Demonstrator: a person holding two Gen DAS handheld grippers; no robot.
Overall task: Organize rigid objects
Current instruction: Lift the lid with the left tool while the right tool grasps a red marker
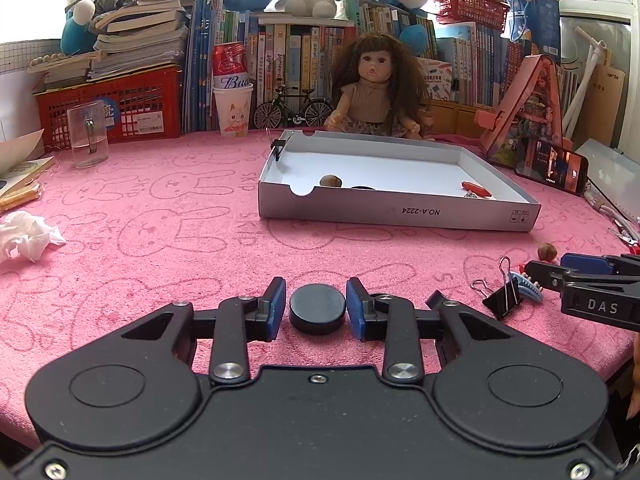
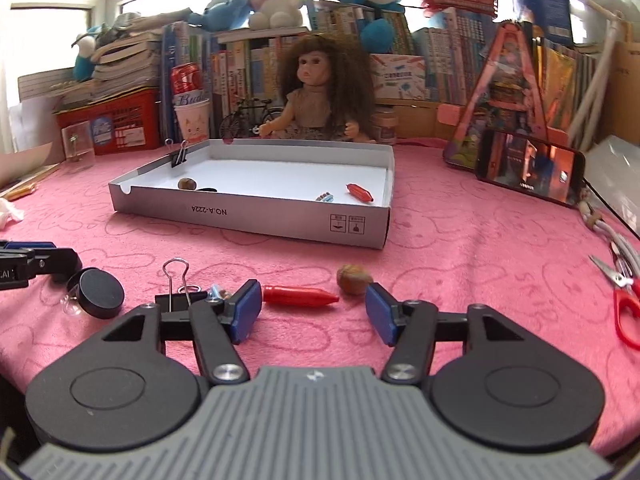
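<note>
The shallow white box (image 2: 248, 216) on the desk holds a walnut (image 2: 187, 183), binder clip (image 2: 179, 157) and red crayon (image 2: 359, 192). Left tool (image 1: 316, 307) narrowly brackets a black disc (image 1: 317, 308); right tool (image 2: 314, 312) gapes wide before another red crayon (image 2: 300, 295).

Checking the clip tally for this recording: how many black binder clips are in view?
2. One binder clip is clipped upright on the far left wall of the white box. The other clip lies on the pink cloth beside the right tool. More may be hidden.
</note>
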